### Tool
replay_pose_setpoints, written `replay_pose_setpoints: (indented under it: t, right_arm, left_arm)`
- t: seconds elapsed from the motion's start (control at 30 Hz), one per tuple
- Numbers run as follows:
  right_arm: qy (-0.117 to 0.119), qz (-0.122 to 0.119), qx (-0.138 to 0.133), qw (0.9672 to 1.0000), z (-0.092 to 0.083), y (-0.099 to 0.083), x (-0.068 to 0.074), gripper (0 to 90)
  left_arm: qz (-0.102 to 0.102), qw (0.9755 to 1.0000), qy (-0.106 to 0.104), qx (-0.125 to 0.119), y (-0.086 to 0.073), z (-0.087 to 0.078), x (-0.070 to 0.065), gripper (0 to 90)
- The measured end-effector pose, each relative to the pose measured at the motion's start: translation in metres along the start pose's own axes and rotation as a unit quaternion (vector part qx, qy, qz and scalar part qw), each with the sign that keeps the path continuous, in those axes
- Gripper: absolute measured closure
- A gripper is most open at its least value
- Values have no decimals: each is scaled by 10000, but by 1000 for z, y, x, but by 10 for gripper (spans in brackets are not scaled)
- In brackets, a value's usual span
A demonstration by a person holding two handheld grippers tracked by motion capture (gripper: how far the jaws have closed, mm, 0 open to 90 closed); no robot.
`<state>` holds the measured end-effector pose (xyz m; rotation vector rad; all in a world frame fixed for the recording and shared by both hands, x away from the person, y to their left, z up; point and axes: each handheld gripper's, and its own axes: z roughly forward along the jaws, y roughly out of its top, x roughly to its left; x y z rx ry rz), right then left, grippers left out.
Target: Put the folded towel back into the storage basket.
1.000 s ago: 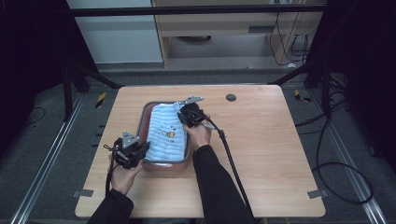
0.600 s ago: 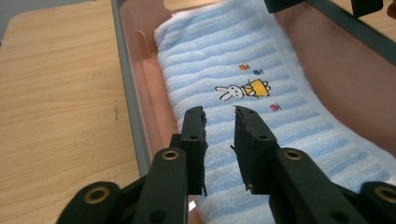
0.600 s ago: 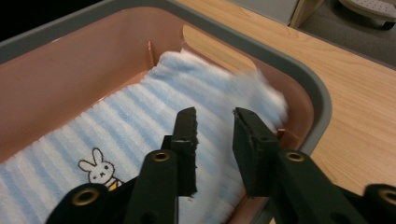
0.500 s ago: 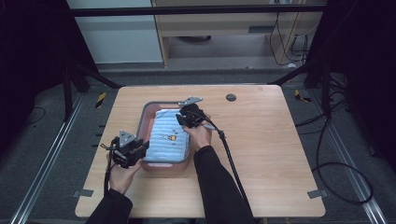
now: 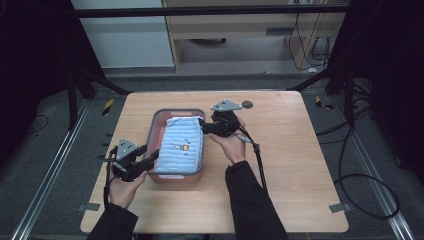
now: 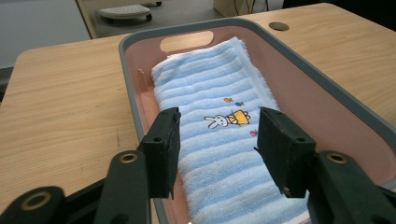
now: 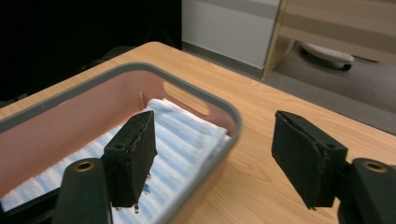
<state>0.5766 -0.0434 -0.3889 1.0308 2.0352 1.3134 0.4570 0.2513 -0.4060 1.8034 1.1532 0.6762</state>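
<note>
A pink basket with a grey rim (image 5: 154, 131) stands left of the table's middle. In it lies a folded blue striped towel (image 5: 180, 145) with a small rabbit picture. My left gripper (image 5: 152, 157) is at the basket's near left corner. Its jaws have just been opening; in the left gripper view they (image 6: 217, 140) stand open just above the towel's (image 6: 210, 88) near end without pressing it. My right gripper (image 5: 202, 127) is at the basket's right rim, its jaws also just opened. In the right gripper view they (image 7: 215, 158) straddle the rim (image 7: 187, 81), with the towel (image 7: 182, 140) beside the left jaw.
The wooden table (image 5: 300, 150) has bare room to the right and in front of the basket. A dark round hole (image 5: 247, 104) sits near the far edge. Cables trail from both grippers, and metal rails run along the floor on both sides.
Both grippers have opened. The right hand has drawn rightward from over the towel to the basket's right rim. The left hand has lifted slightly at the near left corner.
</note>
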Motion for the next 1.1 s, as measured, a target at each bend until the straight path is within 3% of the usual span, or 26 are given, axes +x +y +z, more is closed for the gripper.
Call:
replay_pose_setpoints:
  t: [0.27, 0.43, 1.1]
  right_arm:
    - [-236, 215, 3, 9995, -40, -20, -30, 234]
    - [-267, 387, -92, 9989, -62, -34, -45, 225]
    - [-708, 430, 304, 9961, -116, -97, -82, 183]
  left_arm:
    - [90, 10000, -24, 15, -2, 0, 1, 403]
    - [132, 9999, -102, -1, -4, 0, 4, 349]
    - [-55, 9999, 123, -49, -15, -11, 34, 282]
